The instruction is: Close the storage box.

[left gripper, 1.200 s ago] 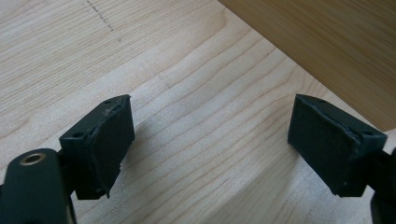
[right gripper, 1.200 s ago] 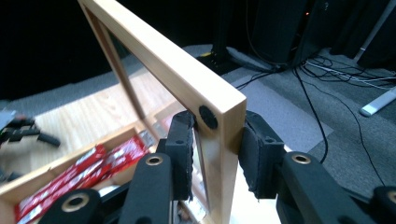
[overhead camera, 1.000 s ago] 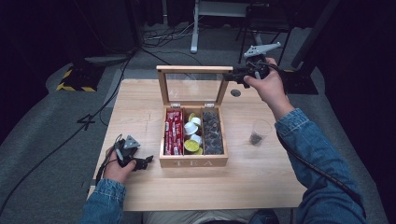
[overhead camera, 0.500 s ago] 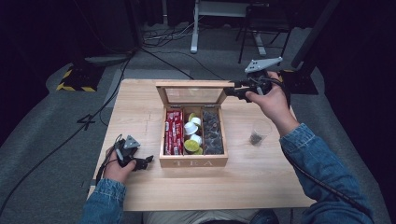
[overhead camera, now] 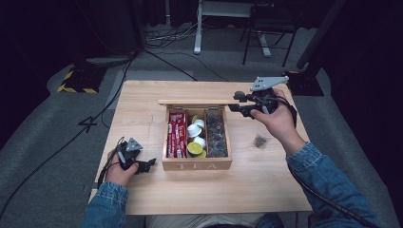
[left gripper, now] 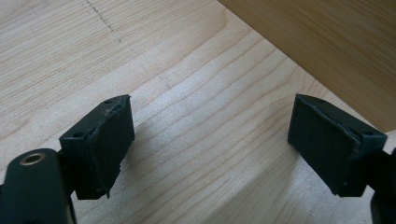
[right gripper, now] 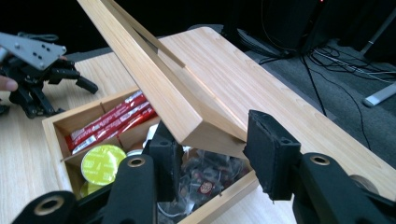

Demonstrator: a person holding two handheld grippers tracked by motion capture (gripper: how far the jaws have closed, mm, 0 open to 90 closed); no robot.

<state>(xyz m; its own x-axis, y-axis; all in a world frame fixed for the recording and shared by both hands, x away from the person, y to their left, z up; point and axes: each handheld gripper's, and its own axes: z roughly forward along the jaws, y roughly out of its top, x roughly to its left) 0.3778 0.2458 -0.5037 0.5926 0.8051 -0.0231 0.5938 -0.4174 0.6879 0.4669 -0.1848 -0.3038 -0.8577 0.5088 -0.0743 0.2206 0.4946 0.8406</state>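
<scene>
- Surface: a light wooden table (overhead camera: pixel 142 102) on grey carpet (overhead camera: pixel 47 137); the room behind is dark, with cables (overhead camera: pixel 166 40) and a chair base (overhead camera: pixel 266 33).
- The tea box (overhead camera: pixel 196 164) sits mid-table, its lid (overhead camera: pixel 195 101) half lowered.
- The right gripper (overhead camera: pixel 234 101) straddles the lid's corner, jaws just widening, pads clear.
- The left gripper (overhead camera: pixel 151 164) rests on the table beside the box, jaws apart, empty.

A light wooden tea box (overhead camera: pixel 196 165) sits mid-table, "TEA" on its front wall. Its hinged lid (right gripper: pixel 154 79) is half lowered — tilted over three compartments: red sachets, round capsules, dark packets.
</scene>
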